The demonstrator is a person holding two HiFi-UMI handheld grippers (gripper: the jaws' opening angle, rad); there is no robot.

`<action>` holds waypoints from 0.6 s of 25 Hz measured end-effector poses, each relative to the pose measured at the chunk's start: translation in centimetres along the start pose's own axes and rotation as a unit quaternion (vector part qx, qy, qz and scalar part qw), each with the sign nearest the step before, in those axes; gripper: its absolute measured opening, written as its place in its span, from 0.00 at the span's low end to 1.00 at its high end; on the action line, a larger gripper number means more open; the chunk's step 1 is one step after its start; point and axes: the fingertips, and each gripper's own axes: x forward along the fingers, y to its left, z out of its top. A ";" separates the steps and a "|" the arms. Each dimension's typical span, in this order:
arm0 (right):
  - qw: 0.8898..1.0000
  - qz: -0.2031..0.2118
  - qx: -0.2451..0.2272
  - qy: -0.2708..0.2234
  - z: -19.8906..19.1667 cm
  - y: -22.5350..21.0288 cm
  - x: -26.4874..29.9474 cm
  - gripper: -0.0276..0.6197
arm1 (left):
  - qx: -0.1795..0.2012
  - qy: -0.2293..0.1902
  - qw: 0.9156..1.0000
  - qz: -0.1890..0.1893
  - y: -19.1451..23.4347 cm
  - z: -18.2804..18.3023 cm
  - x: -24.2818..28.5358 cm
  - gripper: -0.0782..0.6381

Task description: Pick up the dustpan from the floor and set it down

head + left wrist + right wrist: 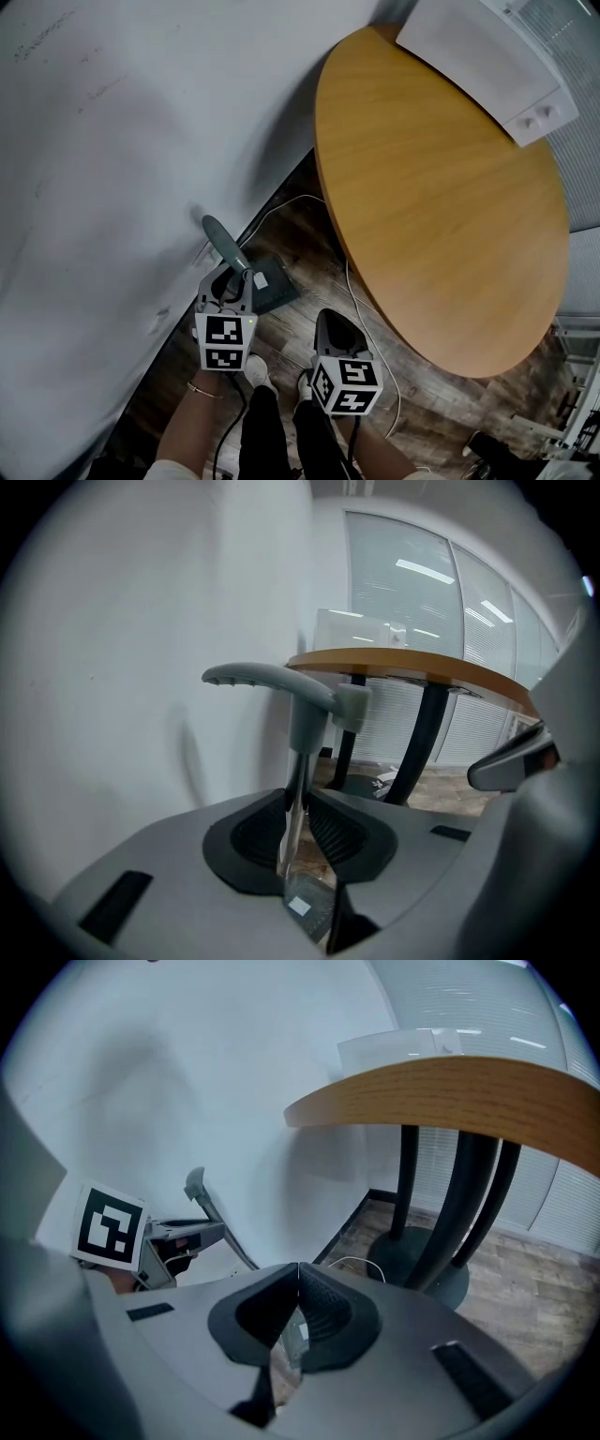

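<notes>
Down by the white wall (112, 141), the left tool (300, 803) is clamped on the dustpan (272, 284), gripping its thin metal shaft below the curved grey plastic grip. The pickup looks done and the setting down is left. The dark, flat pan sits low over the wood-grain floor (286, 328); I cannot tell if it touches. The right tool (297, 1271) is closed and empty.

**Cool, even light; bent edges in the gripper views**

We see flat, cool indoor light. Behind the counter (412, 665), glass panes (403, 592) carry bright streaks of glare. Left of the counter, the wall (122, 141) is pale, with a faint, smeared shadow beside the dustpan (309, 700). The floor (309, 234) by the counter's edge lies dim. Both gripper views bulge, with black corners and a soft foreground.
</notes>
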 end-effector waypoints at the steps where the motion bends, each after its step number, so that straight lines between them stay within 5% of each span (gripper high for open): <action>1: 1.000 -0.001 0.001 0.000 -0.1 0.0 -0.1 0.09 | 0.000 0.000 1.000 0.000 0.2 0.0 0.1 0.23; 15: 1.000 -0.010 0.008 0.003 -0.9 0.1 -0.4 0.09 | 0.000 -0.017 1.000 0.000 0.9 0.4 1.3 0.23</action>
